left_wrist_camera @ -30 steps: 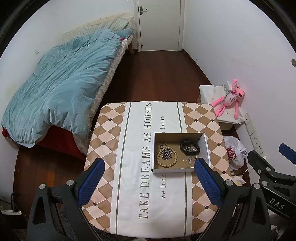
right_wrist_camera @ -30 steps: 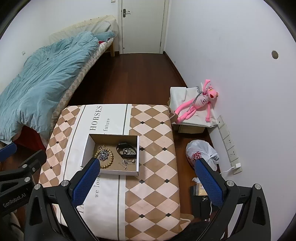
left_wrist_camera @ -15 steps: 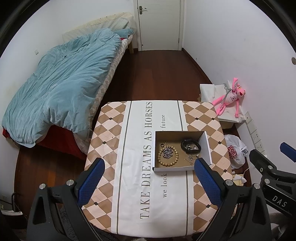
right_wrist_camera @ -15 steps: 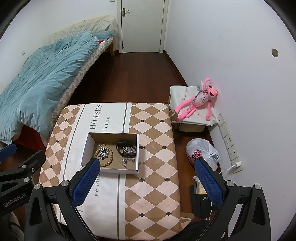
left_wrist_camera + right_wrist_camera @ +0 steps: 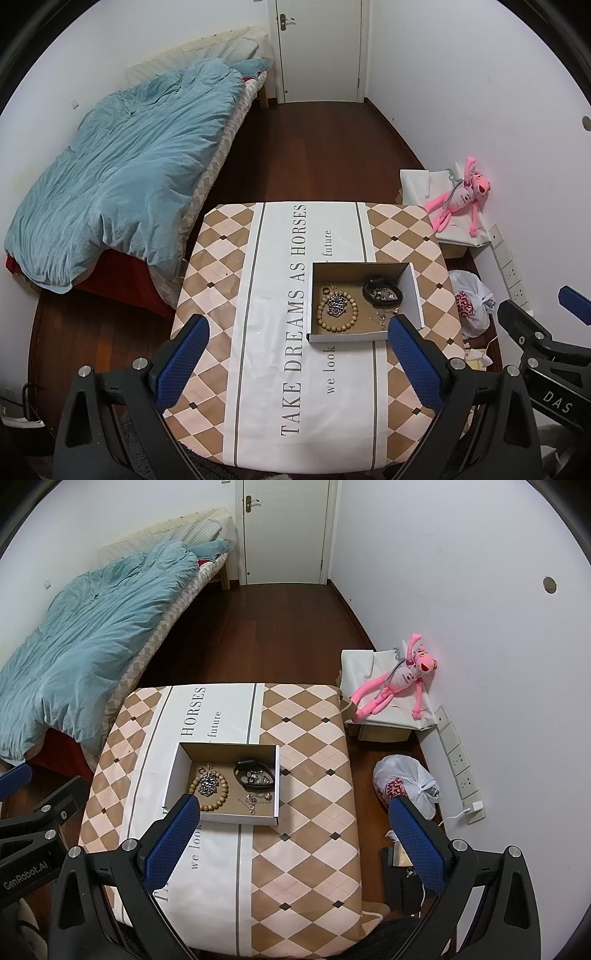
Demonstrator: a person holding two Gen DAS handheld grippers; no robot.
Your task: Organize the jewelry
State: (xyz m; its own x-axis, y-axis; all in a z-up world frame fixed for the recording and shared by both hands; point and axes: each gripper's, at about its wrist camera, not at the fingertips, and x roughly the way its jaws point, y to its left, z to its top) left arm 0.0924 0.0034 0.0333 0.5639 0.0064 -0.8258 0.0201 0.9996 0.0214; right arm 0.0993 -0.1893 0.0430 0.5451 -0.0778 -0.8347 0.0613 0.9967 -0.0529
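A shallow cardboard box (image 5: 413, 291) (image 5: 173, 771) sits on the table (image 5: 266, 295) (image 5: 314, 775). In it lie a wooden bead bracelet (image 5: 338, 312) (image 5: 210, 788) around a silver chain (image 5: 335, 305) (image 5: 208, 785), a black band (image 5: 382, 291) (image 5: 255, 775) with silver pieces, and small loose silver pieces (image 5: 255, 799). My left gripper (image 5: 295, 356) is open and empty, high above the table's near side. My right gripper (image 5: 295, 836) is open and empty, high above the table's right part. Each gripper shows at the edge of the other's view.
The table wears a checked cloth printed "TAKE DREAMS AS HORSES". A bed with a blue duvet (image 5: 122, 173) stands left. A pink plush toy (image 5: 395, 683) lies on a covered box at right. A white plastic bag (image 5: 404, 782), wall sockets (image 5: 458, 760) and a closed door (image 5: 284, 531) are nearby.
Both views have shifted slightly; the box sits a little higher in the frames, as both grippers drifted a bit. Nothing was taken or released.
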